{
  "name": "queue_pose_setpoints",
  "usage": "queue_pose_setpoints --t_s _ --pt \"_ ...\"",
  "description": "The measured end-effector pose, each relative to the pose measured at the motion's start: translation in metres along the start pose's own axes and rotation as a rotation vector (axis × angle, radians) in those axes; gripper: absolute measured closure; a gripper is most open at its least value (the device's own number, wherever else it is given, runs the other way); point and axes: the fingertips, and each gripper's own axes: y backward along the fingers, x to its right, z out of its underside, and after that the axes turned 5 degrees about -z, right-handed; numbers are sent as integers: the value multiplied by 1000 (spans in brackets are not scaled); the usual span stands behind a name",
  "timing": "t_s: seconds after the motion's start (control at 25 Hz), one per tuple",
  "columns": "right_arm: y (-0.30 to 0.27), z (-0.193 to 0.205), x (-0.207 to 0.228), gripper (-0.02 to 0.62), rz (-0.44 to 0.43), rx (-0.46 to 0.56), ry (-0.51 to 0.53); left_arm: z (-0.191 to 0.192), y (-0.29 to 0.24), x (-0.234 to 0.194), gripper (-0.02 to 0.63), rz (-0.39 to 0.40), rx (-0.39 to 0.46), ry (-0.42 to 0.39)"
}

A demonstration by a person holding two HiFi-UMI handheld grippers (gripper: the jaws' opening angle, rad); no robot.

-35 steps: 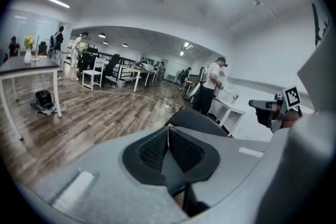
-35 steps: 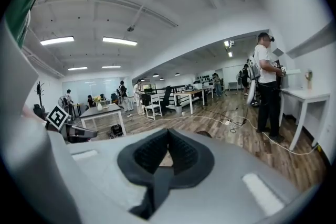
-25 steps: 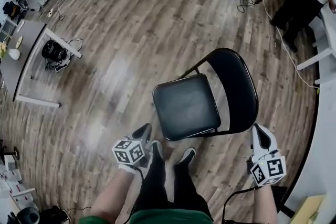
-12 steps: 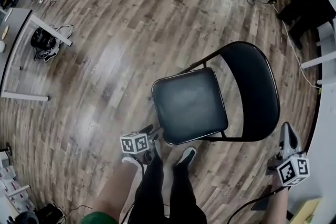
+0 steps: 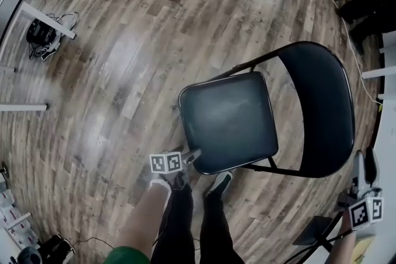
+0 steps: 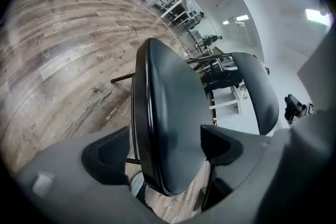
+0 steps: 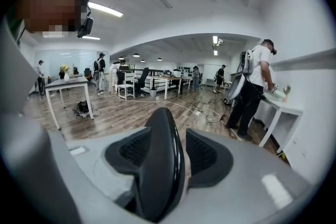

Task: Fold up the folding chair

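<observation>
Looking down through the head view, I have the folding chair [image 5: 247,127] standing unfolded on the wood floor [image 5: 124,40]. Its black seat [image 5: 229,120] lies flat and its backrest [image 5: 322,108] rises on the picture's right side.

My left gripper [image 5: 193,156] is at the seat's near left corner, just above the shoes [image 5: 219,183] planted in front of the chair. In the left gripper view the jaws stand wide apart and have just been opening. The seat's corner reaches in between them edge-on, with one jaw on the side of the dark metal rim and the other over the padded top. There is floor showing past the rim on the first side, so nothing is clamped. I cannot tell whether the other pad grazes the cushion.

My right gripper [image 5: 364,165] is low at the picture's right edge, beside the backrest's lower outer rim. In the right gripper view its jaws are partly apart and have also just been opening. The backrest's glossy curved edge stands upright between them and fills most of the gap. A thin light strip shows between the rim and the right-hand pad, so they straddle it without pinching.
</observation>
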Motion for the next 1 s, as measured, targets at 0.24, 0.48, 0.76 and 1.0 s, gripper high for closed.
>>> queue_pose_setpoints --t_s 0.24,0.48,0.76,1.0 --pt "-41 27 18 315 -34 -113 -59 1 -35 -19 152 142 8 156" --pt "-69 59 27 275 -48 -264 -74 11 -59 -6 152 263 -83 138" --pt "-85 90 16 281 -135 -373 -185 16 -70 -2 156 245 -119 117" --pt "-88 87 5 420 -208 -387 -206 14 -69 -4 176 193 -103 144"
